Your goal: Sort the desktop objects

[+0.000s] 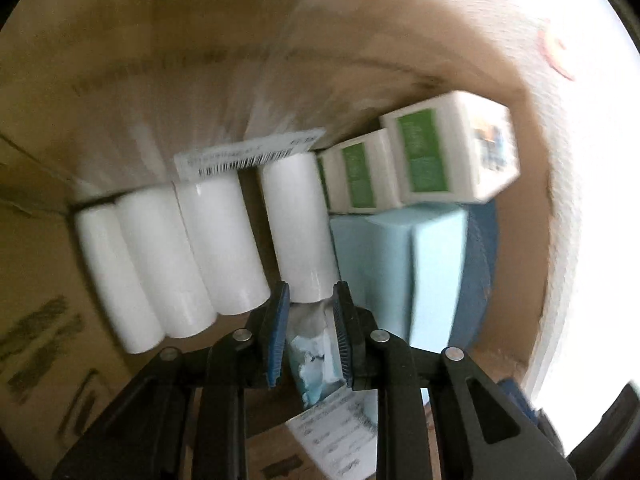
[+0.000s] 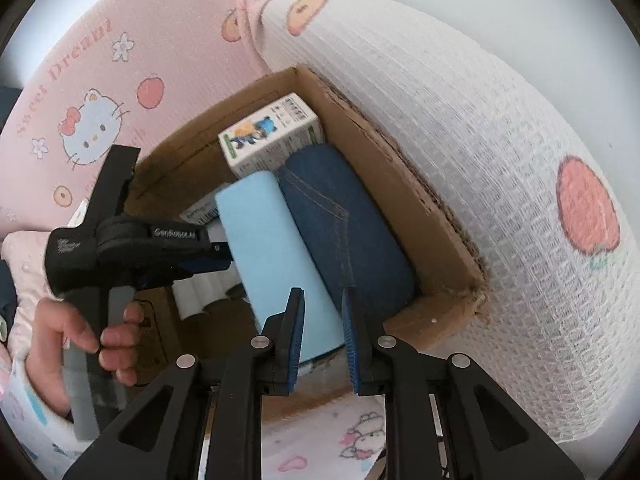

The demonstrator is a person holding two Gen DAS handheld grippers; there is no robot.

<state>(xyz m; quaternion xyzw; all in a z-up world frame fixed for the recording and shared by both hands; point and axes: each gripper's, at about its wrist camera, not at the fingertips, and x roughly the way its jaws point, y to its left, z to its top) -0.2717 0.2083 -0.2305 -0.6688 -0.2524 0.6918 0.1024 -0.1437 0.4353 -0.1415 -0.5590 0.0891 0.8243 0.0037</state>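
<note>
My left gripper (image 1: pixel 310 292) is down inside the cardboard box (image 2: pixel 400 168), jaws pinching the near end of a white tube (image 1: pixel 298 224) by the row along the far wall. If it slips, it knocks the row (image 1: pixel 172 256). The right gripper (image 2: pixel 323 308) hovers pressed together and empty; only its view shows the hand (image 2: pixel 100 332) and the denim bundle (image 2: pixel 344 224).

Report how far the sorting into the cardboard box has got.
Done: four white rolls, green-labelled cartons, a light blue box and folded denim already sit in the cardboard box. In hand: the left tool sits at the fourth roll's end; the right tool is empty. Leftover items aren't visible.
</note>
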